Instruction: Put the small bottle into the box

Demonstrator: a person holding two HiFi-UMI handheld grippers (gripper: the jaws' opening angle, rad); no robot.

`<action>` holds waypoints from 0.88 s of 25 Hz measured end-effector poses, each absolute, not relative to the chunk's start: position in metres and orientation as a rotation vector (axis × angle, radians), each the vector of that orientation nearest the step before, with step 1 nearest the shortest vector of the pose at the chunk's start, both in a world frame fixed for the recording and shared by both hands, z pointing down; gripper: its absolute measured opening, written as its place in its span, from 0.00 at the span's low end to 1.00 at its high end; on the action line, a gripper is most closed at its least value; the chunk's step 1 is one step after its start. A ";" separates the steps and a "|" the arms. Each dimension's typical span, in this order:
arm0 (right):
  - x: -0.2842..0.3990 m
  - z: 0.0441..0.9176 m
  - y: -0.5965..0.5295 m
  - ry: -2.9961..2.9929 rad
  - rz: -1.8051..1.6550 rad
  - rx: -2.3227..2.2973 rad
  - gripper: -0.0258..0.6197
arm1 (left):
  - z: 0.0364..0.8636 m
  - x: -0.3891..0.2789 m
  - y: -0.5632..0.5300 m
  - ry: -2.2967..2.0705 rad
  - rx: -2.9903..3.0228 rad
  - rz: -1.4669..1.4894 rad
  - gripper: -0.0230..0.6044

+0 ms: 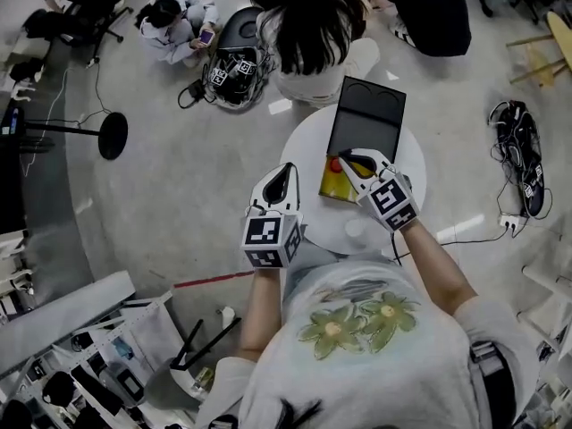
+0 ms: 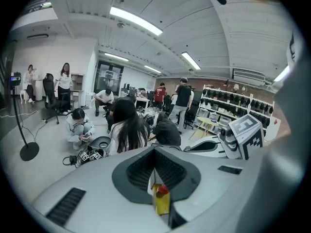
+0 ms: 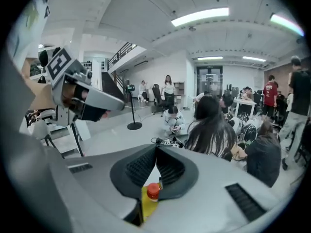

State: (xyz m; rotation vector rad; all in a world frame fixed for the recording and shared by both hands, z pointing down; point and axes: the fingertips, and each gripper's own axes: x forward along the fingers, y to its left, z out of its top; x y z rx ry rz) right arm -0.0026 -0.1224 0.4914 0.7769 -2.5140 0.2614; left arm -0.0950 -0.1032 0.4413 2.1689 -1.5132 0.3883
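On the round white table [image 1: 308, 155] lies an open box [image 1: 367, 114] with a black lid raised at the far side and a yellow inside [image 1: 332, 186]. The small bottle [image 1: 335, 164], yellow with a red cap, stands in the yellow part. My right gripper [image 1: 345, 160] hovers right over the box beside the cap, jaws shut and empty. In the right gripper view the bottle [image 3: 152, 191] shows below the closed jaws [image 3: 156, 149]. My left gripper [image 1: 288, 170] is above the table's left edge, shut and empty. Past its closed tips [image 2: 154, 152] the bottle [image 2: 162, 190] is visible.
A person with dark hair [image 1: 313, 29] crouches just beyond the table. Another person [image 1: 176, 16] sits on the floor at the back left, next to marker cubes and gear [image 1: 232, 74]. A black stand base [image 1: 113, 135] is left, cables [image 1: 523, 164] right, shelving [image 1: 80, 347] lower left.
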 end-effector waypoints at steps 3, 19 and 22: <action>0.001 0.460 -0.117 -2.571 0.220 0.797 0.05 | 0.429 -0.078 -0.098 -1.490 2.209 0.358 0.04; 0.028 0.402 -0.088 -2.654 0.201 0.918 0.04 | 0.394 -0.038 -0.081 -1.437 2.340 0.317 0.04; 0.033 0.400 -0.088 -2.654 0.200 0.933 0.04 | 0.388 -0.032 -0.081 -1.428 2.359 0.318 0.04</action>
